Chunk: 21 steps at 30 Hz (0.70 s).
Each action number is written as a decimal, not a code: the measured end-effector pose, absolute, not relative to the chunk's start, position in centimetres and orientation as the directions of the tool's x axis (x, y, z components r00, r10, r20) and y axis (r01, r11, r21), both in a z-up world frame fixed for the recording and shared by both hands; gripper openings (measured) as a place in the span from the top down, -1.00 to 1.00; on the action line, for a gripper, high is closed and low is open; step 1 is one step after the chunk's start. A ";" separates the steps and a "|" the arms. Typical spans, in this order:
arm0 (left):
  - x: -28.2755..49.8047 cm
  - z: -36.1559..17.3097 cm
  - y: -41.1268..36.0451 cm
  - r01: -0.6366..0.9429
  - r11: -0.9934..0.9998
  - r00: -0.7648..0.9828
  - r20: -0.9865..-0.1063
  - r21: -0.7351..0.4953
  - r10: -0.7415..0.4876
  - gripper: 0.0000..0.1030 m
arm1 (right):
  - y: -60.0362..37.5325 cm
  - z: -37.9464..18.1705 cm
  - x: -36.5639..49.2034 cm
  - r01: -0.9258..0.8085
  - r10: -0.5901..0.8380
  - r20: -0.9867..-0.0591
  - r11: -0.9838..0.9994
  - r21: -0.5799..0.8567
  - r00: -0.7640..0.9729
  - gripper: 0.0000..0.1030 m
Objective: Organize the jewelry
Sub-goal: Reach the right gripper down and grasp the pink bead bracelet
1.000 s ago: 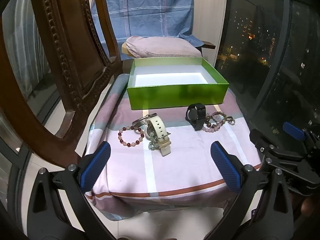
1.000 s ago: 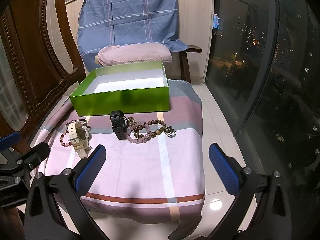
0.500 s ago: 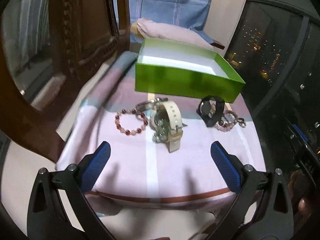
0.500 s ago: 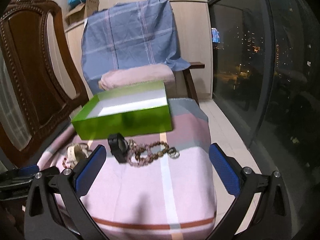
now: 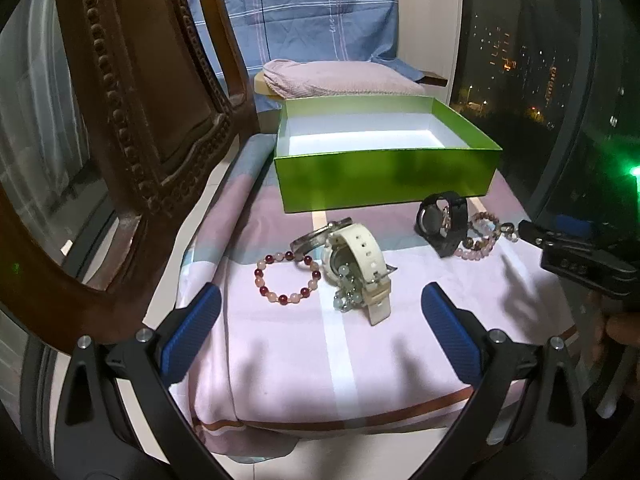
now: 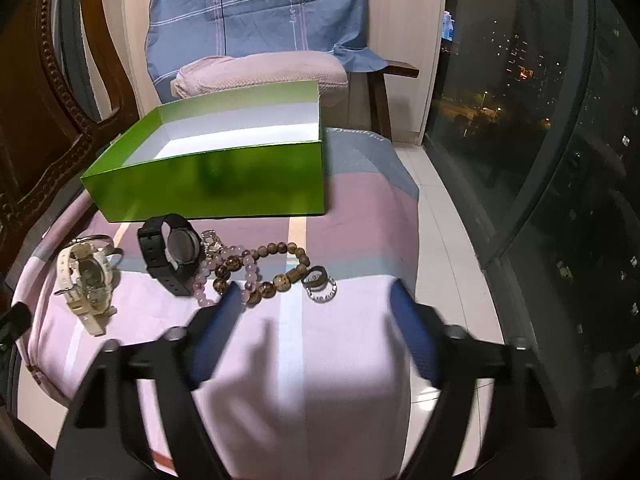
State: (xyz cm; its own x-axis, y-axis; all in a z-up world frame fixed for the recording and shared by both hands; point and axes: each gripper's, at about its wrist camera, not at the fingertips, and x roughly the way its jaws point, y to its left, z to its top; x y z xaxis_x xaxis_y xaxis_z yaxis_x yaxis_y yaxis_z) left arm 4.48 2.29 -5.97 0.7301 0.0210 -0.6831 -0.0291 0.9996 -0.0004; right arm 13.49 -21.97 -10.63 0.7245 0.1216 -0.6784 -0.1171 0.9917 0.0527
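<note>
An open green box point(image 5: 384, 178) point(image 6: 224, 186) with a white inside stands at the back of the cloth-covered seat. In front of it lie a white watch point(image 5: 358, 258) point(image 6: 86, 276), a red and pink bead bracelet point(image 5: 286, 280), a black watch point(image 5: 442, 226) point(image 6: 172, 252), a brown bead bracelet point(image 6: 282, 270), a pale pink bead bracelet point(image 6: 224, 276) and small rings point(image 6: 320, 284). My left gripper point(image 5: 320, 308) is open just short of the white watch. My right gripper point(image 6: 312, 308) hovers at the brown beads and rings, blurred, its jaws closing with nothing pressed between them.
A carved wooden chair back point(image 5: 132, 92) rises close on the left. A chair draped in blue plaid cloth point(image 6: 260, 12) with a pink cushion point(image 6: 260, 74) stands behind the box. A dark window point(image 6: 540, 140) runs along the right; tiled floor lies beyond the seat's right edge.
My right gripper has come forward and down onto the brown beads and rings, and its jaws have narrowed. The left gripper has sunk a little closer to the white watch.
</note>
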 end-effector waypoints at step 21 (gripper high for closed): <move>5.4 -7.0 4.1 -0.057 0.994 0.731 -0.682 -0.092 -0.021 -0.92 | -16.7 -13.1 17.9 -0.338 0.246 -0.764 0.940 0.038 0.596 0.84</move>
State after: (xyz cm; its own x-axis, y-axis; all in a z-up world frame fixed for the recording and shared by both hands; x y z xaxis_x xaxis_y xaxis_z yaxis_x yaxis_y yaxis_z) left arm 5.37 4.14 -6.96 0.7313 -0.0209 -0.6817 -0.0574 0.9941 -0.0921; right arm 17.91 -16.69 -13.09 0.5963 0.2458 -0.7642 -0.3384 0.9402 0.0384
